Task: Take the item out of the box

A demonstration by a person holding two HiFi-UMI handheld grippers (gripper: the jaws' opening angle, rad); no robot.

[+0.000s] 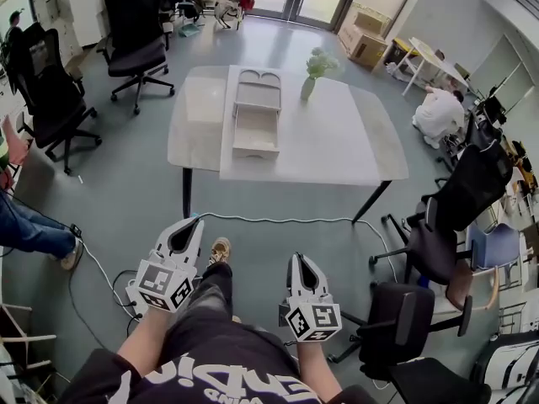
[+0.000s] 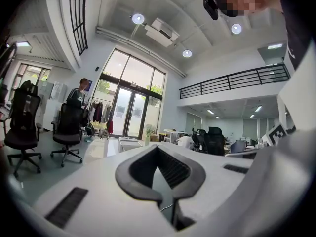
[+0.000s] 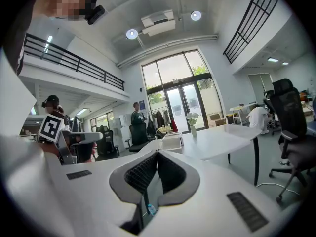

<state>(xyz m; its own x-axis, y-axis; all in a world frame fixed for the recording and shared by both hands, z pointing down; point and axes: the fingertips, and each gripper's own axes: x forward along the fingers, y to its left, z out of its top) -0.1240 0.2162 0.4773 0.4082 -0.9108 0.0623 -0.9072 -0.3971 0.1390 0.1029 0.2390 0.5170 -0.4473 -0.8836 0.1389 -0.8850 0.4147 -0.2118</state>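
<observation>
1. Grey office floor (image 1: 278, 200) lies between the person and the table (image 1: 362, 141), and the work has not yet reached the box. Both tools are held low and well apart from it, so any reach from this position falls short.
2. Left gripper (image 1: 189, 224) and right gripper (image 1: 301, 259): each has its jaws pressed together with nothing between them, as each gripper view confirms. Risk: arriving at the box with the jaws closed pushes the box or the item instead of grasping it. Spread the jaws before contact.
3. White cable (image 1: 278, 220) crosses the floor just ahead of the shoe (image 1: 220, 249). Risk: a foot catches it during the approach, causing a stumble or a jolt to the table.
4. Office chairs (image 1: 421, 251) stand near on the right. Risk: the right arm or hip clips one if the approach drifts that way.
5. Box (image 1: 255, 133) rests open on the table's left half, with its lid (image 1: 258, 89) lying just behind it. The item should be inside, but no view shows the interior clearly enough to identify it. Risk: the box looks light and may slide or lift with the item if only one tool pulls. The other tool probably needs to steady a wall.
6. Vase (image 1: 308, 84) with flowers stands just right of the lid. Risk: a wide sweep by the right gripper tips it over.
</observation>
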